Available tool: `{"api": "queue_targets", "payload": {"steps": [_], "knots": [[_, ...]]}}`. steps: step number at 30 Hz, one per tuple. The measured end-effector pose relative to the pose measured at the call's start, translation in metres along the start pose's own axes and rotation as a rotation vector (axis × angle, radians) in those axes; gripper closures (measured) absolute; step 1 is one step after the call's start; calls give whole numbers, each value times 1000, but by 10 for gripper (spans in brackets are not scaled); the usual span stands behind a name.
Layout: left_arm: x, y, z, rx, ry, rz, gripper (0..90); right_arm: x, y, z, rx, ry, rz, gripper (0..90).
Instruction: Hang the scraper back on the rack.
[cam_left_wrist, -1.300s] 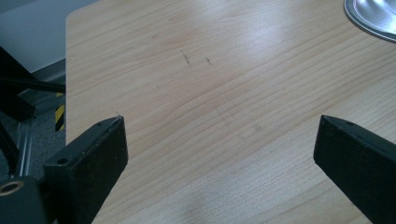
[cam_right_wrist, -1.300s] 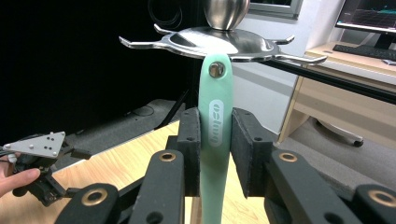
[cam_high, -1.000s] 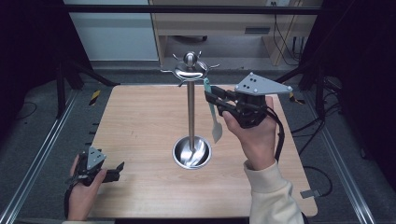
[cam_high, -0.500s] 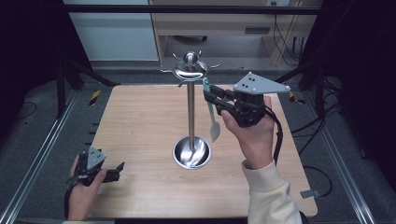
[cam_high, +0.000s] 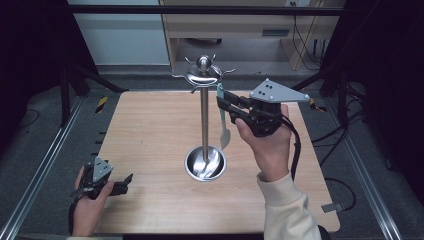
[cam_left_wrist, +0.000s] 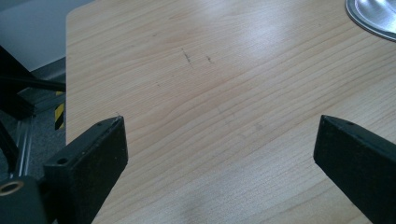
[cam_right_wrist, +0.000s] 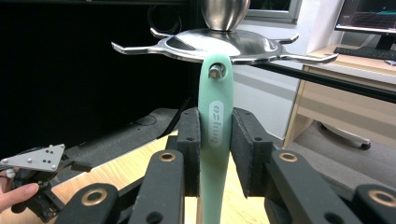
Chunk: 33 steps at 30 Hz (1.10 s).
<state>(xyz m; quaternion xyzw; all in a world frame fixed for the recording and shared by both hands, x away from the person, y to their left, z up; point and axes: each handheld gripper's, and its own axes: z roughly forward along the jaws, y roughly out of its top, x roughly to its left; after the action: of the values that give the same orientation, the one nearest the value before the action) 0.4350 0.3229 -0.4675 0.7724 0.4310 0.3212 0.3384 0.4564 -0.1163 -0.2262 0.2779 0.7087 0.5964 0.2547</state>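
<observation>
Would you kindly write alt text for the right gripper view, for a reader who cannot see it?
The right gripper clamps the mint-green utensil handle between its black jaws, the handle's hole over a hook of the steel rack top. The left gripper rests on the wooden table at lower left.

Lab: framed test table (cam_high: 150, 130), monitor (cam_right_wrist: 369, 14)

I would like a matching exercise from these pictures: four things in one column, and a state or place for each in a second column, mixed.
Things:
1. right gripper
2. left gripper
3. green utensil
4. metal stand

States:
A. open, low over the table's near left corner
B. hole at a hook of the top disc
C. upright at the middle of the table
D. shut on a handle

Pairs: 1-D, 2-A, 3-B, 4-C
</observation>
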Motion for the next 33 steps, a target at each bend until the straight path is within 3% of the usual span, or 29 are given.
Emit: {"api": "queue_targets", "payload": {"steps": [22,28,33], "knots": [[0,0,1,3,2,-4,28,0,-4,5,-29,-3,7,727],[1,0,-1,1,5,-1,27,0,-5,1,-23,-24,6,630],[0,0,0,1,5,0,27,-2,-9,-7,-7,-81,5,527]]}}
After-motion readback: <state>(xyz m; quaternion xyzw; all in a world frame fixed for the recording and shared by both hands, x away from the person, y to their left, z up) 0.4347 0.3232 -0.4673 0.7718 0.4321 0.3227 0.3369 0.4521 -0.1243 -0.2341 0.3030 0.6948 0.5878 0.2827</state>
